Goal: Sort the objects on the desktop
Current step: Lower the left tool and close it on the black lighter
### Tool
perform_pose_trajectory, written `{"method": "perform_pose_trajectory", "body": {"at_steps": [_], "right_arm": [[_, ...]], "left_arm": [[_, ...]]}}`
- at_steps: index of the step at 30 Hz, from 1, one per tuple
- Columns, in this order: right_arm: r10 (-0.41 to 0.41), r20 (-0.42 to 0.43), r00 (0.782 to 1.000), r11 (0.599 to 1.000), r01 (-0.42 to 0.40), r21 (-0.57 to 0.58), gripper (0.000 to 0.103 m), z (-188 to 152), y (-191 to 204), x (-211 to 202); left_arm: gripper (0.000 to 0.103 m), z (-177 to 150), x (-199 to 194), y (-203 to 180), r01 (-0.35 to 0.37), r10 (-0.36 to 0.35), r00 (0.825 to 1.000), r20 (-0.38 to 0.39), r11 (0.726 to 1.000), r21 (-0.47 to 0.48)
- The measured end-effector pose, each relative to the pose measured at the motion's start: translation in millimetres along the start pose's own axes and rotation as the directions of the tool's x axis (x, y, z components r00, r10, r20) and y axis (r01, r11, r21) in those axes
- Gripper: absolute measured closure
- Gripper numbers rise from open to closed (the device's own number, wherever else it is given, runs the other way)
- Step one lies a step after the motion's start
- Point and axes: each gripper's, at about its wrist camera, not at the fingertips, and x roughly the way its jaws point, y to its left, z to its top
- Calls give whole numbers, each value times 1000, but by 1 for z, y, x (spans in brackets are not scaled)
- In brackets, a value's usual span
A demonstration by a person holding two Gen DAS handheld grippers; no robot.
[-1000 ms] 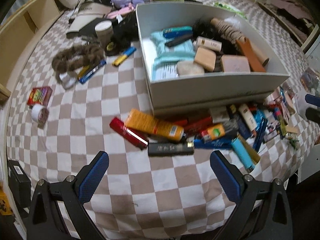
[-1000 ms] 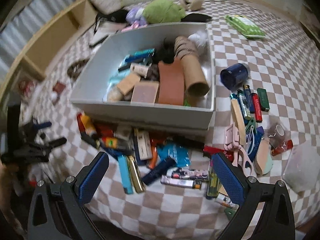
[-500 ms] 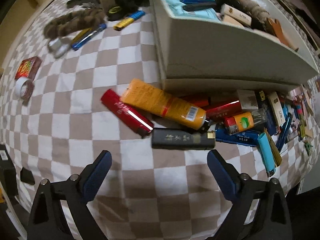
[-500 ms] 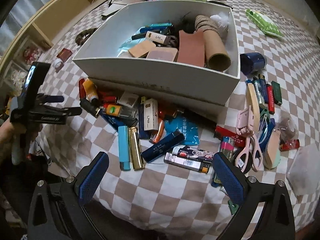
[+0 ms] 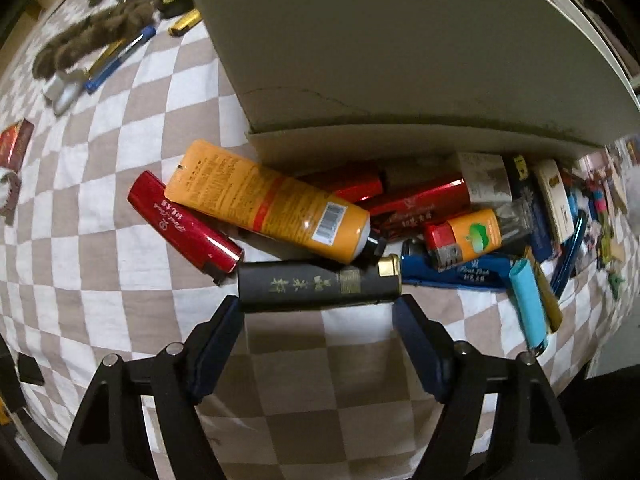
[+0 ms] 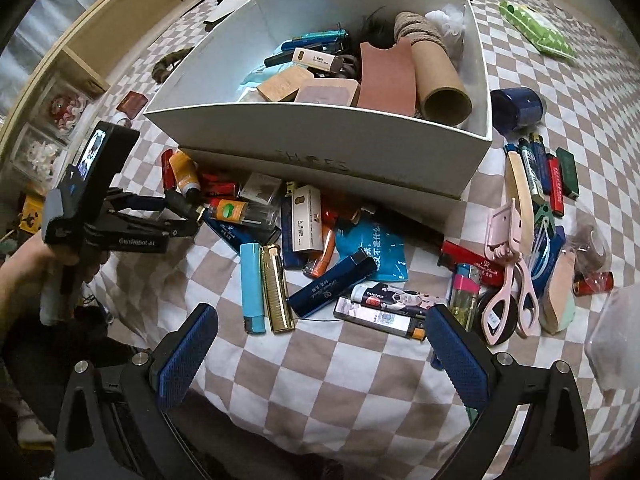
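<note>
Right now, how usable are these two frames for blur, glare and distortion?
Left wrist view: strong fisheye bowing of the white box, far-left clutter smeared, glare streaks on the red lighter, black tube sharp. Right wrist view: evenly lit, mostly sharp, checkered cloth curving toward dark corners.

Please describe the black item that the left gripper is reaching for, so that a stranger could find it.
Find the big white box; lighters and tubes lie along its front wall. Nearest the left gripper, below the orange tube, lies the black lighter. Only it is black, with gold characters and a gold cap.
</note>
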Motion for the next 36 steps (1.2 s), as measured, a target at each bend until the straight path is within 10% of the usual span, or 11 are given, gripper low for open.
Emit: {"method": "perform_pose_trajectory", "body": {"at_steps": [22, 36], "right_arm": [[-98, -18, 995, 983, 94, -159, 0, -1, -1, 39], [-284, 74, 956, 853, 287, -437, 0, -18, 25, 73]], "left_arm": [[21, 8, -7, 4, 31, -31, 999, 11, 999, -34], [21, -25, -20, -2, 32, -32, 999, -3, 996, 86]]}}
